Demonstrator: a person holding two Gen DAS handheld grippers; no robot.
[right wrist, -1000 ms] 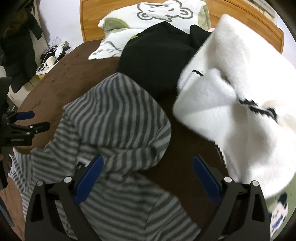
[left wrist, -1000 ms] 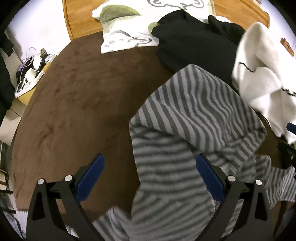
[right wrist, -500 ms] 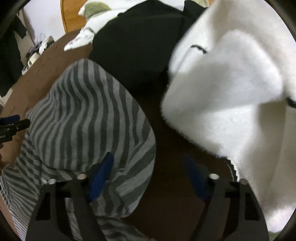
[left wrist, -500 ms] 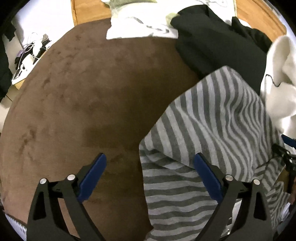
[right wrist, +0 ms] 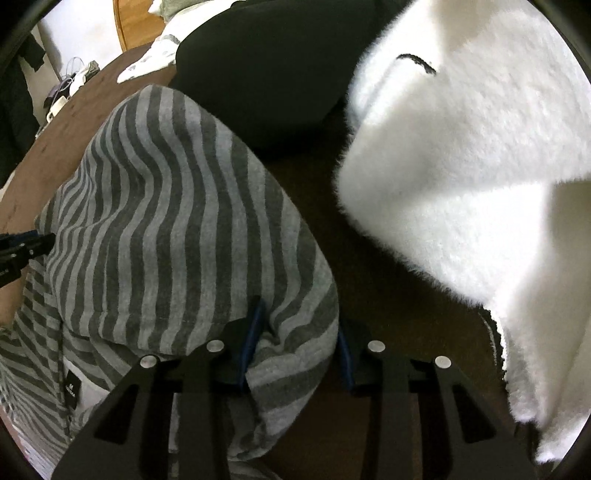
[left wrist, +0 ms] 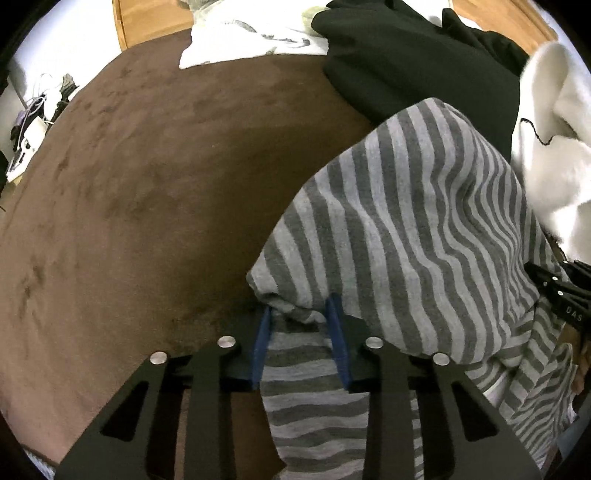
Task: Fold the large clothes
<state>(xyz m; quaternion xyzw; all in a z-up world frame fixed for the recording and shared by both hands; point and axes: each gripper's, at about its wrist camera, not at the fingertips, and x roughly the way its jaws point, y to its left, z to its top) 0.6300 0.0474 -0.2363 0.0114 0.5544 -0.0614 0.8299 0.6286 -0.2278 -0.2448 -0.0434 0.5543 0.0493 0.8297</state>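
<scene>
A grey striped hooded garment (left wrist: 406, 206) lies crumpled on a brown bed cover (left wrist: 147, 184). My left gripper (left wrist: 298, 305) points down at the hood's left edge. Its jaws are closing, and a bunched fold of striped cloth fills the gap between the blue pads. My right gripper (right wrist: 299, 319) is closing on the hood's right edge (right wrist: 295, 325), with cloth packed between its pads too. In the right wrist view the striped garment (right wrist: 166, 192) spreads left, where the left gripper's tip (right wrist: 22, 247) shows at the rim. The right gripper (left wrist: 554, 291) shows at the left wrist view's right rim.
A black garment (left wrist: 406, 55) lies behind the hood and a white fluffy garment (right wrist: 461, 166) lies to its right, close to my right gripper. A printed white pillow (left wrist: 251, 40) leans on a wooden headboard (left wrist: 147, 18). Cables and small items (left wrist: 33, 129) sit off the bed's left side.
Both grippers came down onto the striped garment. Their jaws went from wide open to narrow, now pinching cloth at the hood's left and right edges.
</scene>
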